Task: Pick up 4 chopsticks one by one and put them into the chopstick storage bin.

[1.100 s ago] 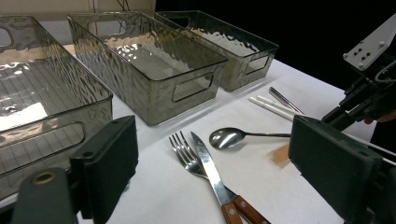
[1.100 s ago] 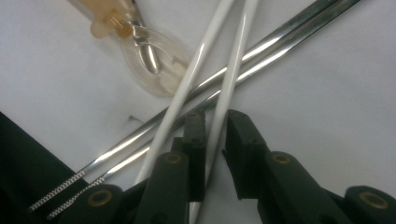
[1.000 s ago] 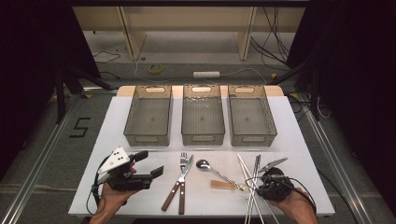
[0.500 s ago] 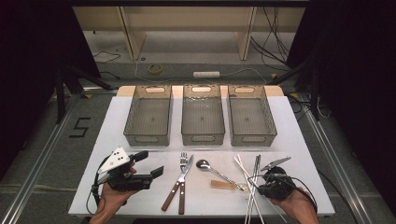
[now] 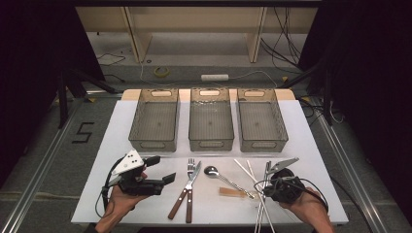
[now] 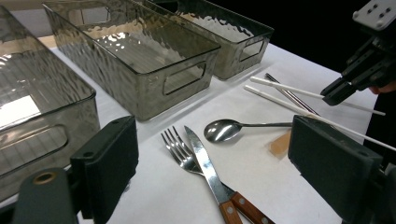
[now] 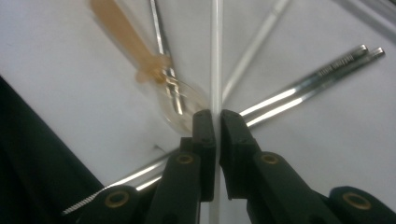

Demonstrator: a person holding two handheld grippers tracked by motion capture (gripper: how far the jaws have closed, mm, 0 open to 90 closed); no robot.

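On the white table, the left gripper hovers with jaws wide apart and nothing between them, well left of the fork, the knife and the spoon. Farther right, the right gripper has just been closing its jaws and now pinches one white chopstick, which runs straight ahead between the pads along the gripper's own line, crossing its partner and a steel pair. Three grey bins wait beyond, the rightmost nearest this hand, likely the lift's destination.
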